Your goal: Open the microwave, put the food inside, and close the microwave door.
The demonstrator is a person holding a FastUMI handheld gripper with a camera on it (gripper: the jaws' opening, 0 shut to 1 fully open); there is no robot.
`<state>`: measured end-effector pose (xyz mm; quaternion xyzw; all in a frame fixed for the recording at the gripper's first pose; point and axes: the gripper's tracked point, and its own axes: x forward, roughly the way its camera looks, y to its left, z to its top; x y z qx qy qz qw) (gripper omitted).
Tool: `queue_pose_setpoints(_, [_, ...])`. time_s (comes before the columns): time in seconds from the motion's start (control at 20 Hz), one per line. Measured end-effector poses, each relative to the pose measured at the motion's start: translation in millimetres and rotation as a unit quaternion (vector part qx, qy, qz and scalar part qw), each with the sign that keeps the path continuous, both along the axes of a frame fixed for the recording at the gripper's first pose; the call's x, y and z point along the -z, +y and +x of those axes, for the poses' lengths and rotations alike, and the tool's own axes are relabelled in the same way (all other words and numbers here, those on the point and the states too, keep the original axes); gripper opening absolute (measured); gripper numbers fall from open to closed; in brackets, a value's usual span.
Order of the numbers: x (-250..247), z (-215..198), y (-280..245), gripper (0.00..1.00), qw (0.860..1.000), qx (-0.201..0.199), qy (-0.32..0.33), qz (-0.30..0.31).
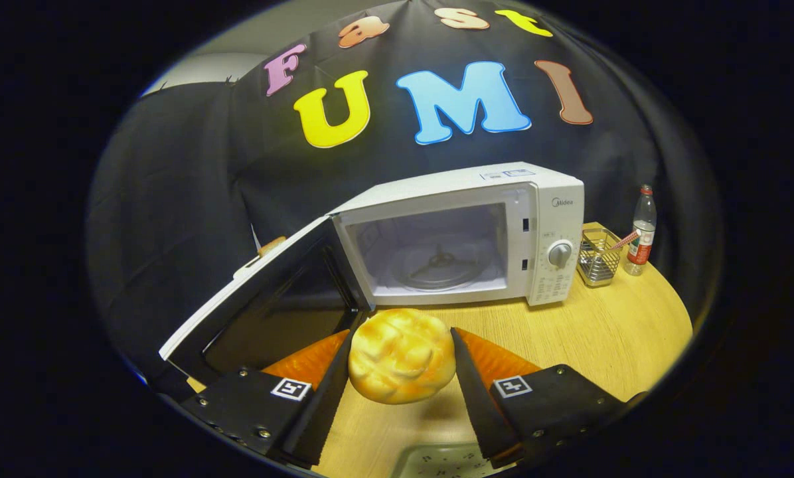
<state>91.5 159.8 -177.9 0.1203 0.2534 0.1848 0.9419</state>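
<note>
Door was already swung open to the left, so step one looked done. My tool (401, 362) was clamped on the bread bun (401, 355), puffy and glossy golden, held just in front of the boxy white microwave (463, 232) over the wooden counter (603, 332). Loading and closing were left.

The one camera rides on the gripper (402, 345) and looks forward along its two fingers, slightly downward over the bench (609, 332). It sits close to the bun (401, 356) pressed between both fingers, apparently raised off the bench, and faces the open microwave (460, 232) just beyond.
</note>
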Motion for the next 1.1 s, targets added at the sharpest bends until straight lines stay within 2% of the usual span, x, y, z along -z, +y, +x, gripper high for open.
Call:
queue_pose_setpoints(0.4, [-6,74,9,0.85,0.995,0.046,-0.015,0.086])
queue_pose_setpoints(1.1, [46,177,23,0.84,0.985,0.097,-0.012,0.142])
